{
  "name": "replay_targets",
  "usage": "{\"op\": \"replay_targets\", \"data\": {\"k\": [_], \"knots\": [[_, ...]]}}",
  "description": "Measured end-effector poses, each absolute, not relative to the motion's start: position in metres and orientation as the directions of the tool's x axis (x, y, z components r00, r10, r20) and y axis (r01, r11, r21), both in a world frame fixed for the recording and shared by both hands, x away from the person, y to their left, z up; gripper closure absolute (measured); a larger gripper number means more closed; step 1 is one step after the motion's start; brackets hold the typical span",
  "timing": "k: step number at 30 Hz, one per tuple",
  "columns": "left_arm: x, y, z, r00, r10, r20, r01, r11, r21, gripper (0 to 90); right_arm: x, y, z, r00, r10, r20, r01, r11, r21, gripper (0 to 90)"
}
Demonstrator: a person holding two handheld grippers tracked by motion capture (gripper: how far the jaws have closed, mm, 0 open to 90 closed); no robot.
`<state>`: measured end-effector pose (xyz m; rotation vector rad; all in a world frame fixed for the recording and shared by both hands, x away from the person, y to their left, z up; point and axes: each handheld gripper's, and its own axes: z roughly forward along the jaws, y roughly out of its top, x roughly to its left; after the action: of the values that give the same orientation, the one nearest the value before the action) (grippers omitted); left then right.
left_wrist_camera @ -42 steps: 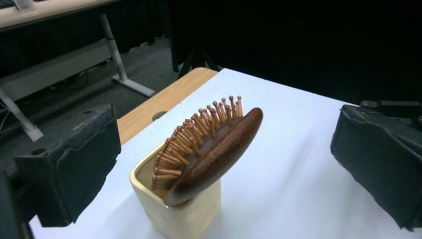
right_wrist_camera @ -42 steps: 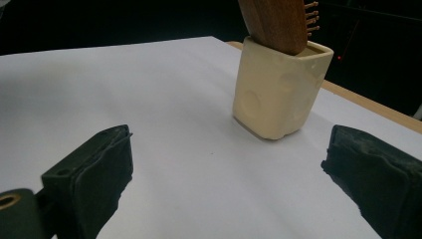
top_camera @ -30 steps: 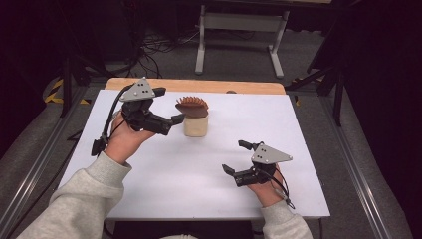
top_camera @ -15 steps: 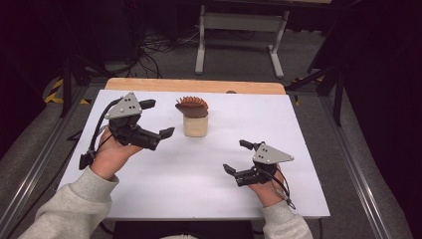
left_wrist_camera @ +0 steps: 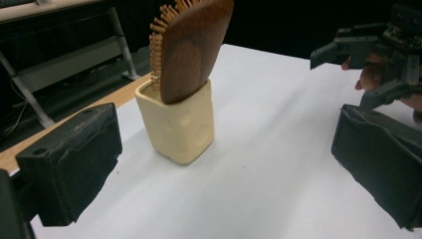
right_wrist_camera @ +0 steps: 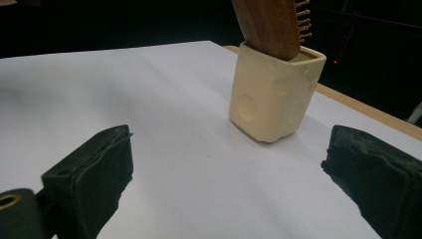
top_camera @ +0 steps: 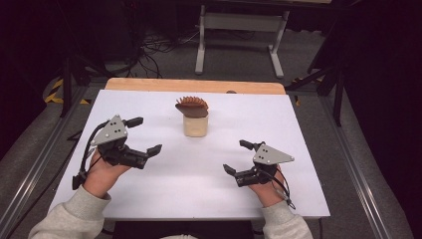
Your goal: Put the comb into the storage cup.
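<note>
moved since a second ago: the left gripper (top_camera: 141,136) was right up against the cup (top_camera: 194,125), now it's backed off toward the person's side and the near-left of it. Right gripper (top_camera: 237,157) hasn't budged.
cup: cream, squarish, standing upright on the white table (top_camera: 308,129), toward the far middle, well apart from both grippers.
brush: wooden hairbrush (top_camera: 192,106) standing in the cup, head sticking out the top, leaning a bit. From the left gripper view the bristles (left_wrist_camera: 160,30) face away, toward the wooden table edge beyond the cup.
long axis: roughly vertical, tilted off the cup's rim.
left jaws: spread wide, nothing in them, cup sits between them but farther ahead.
right jaws: also wide open and empty, cup ahead and off to the right of center in its own view.
who's nearer: honestly pretty close to even, I'd guess left by a hair.
next move, my take: whichever goes in wants to come at the brush head from the side, above the rim, or it'll knock the cup over.
</note>
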<state>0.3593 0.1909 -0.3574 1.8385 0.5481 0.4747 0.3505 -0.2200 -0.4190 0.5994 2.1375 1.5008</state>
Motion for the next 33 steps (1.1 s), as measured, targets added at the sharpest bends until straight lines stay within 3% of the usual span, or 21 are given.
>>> {"op": "replay_targets", "data": {"k": [20,33], "knots": [[0.349,0.228,-0.434,0.776,0.626,-0.08,0.242,-0.178,0.954,0.2,0.351,-0.215,-0.425,-0.812,0.574,-0.108,0.099,0.317,0.943,5.3],[0.354,0.231,-0.464,0.745,0.657,-0.113,0.309,-0.19,0.932,0.2,0.352,-0.21,-0.433,-0.828,0.552,-0.099,0.11,0.334,0.936,4.6]]}}
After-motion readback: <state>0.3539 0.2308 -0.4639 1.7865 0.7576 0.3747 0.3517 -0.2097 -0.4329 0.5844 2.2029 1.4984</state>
